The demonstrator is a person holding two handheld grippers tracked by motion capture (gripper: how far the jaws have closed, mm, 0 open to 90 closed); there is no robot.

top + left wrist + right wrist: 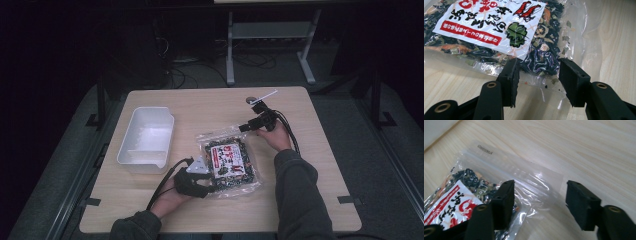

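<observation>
left gripper [212, 187]: spread, astride snack bag [230, 160] lower edge, unpinched | right gripper [246, 128]: spread, at upper corner | risk: slippery film slid off, contents crushed

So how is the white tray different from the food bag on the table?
The white tray is a stiff, open box with nothing visible inside; the food bag is soft, clear plastic, full of dark dried pieces, with a red-and-white label. The tray stands apart from the grippers; the bag lies between them. Both rest on the wooden table.
</observation>
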